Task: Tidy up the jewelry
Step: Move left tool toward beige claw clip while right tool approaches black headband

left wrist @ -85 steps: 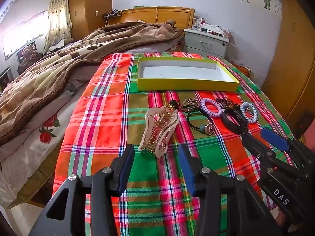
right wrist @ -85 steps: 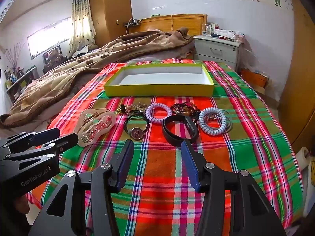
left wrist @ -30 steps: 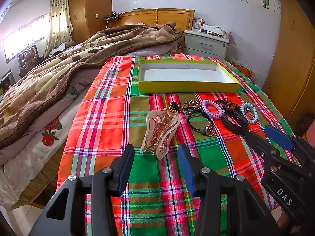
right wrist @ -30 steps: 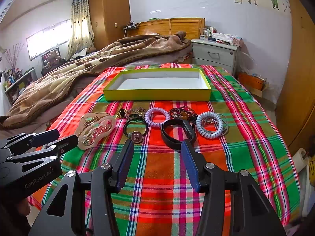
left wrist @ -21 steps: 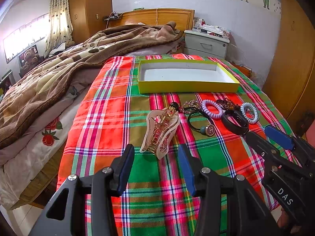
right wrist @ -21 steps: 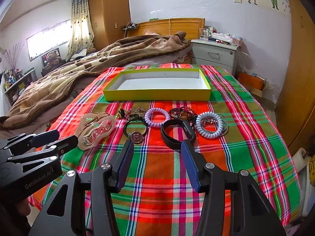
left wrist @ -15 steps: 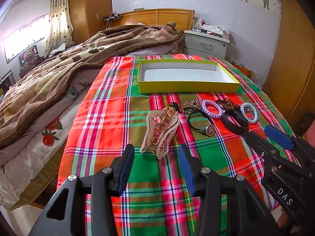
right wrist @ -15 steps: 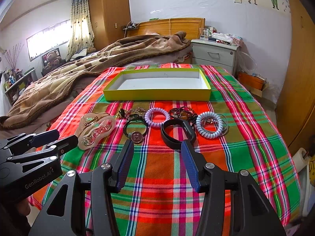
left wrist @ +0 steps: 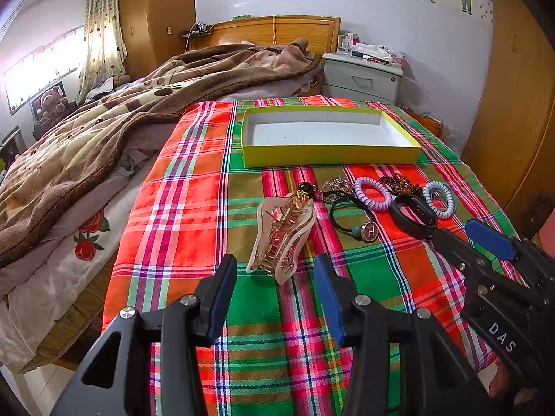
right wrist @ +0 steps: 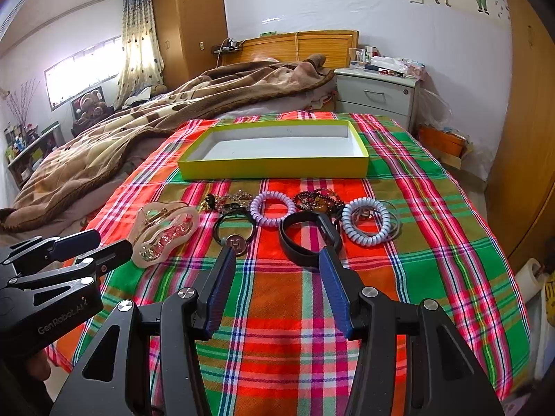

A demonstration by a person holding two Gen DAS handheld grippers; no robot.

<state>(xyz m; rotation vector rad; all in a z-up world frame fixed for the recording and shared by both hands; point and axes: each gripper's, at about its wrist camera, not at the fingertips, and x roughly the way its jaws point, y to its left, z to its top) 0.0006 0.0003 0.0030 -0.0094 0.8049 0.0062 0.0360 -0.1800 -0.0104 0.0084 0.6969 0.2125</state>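
Left gripper (left wrist: 274, 277): fingers spread apart, nothing between them, held above the plaid red-green-orange cloth (left wrist: 194, 215) covering the bed. Just ahead of the fingertips lies the translucent beige hair claw clip (left wrist: 282, 235), lengthwise toward the camera, not touched.

Right gripper (right wrist: 275, 274): fingers also spread, holding nothing. Its blue-padded fingertips (right wrist: 222, 270) sit just short of the black hair tie with round "H" charm (right wrist: 234, 234) on the left side and the black band bracelet (right wrist: 305, 239) on the right; whether they touch cannot be told.

Row of jewelry on the cloth, seen from the right wrist, left to right: claw clip (right wrist: 164, 230), dark-and-gold bead chain (right wrist: 225, 199), H-charm tie, lilac spiral hair coil (right wrist: 272, 208), black band, dark beaded bracelets (right wrist: 317, 199), pale blue spiral hair coil (right wrist: 366, 222) lying over thin clear rings.

Beyond the row: shallow yellow-green cardboard box with white inside (right wrist: 274, 166), open, nothing in it. All jewelry is outside the box.

Change against earlier frames: from 1.0 s ago to now, no visible shift in either gripper or in any item. Against 2.8 s ago, both views sit slightly farther back from the row; item layout is the same.

Farther out: brown patterned blanket (left wrist: 86, 131) on the left half of the bed, wooden headboard (left wrist: 274, 31), grey bedside cabinet (left wrist: 362, 76).
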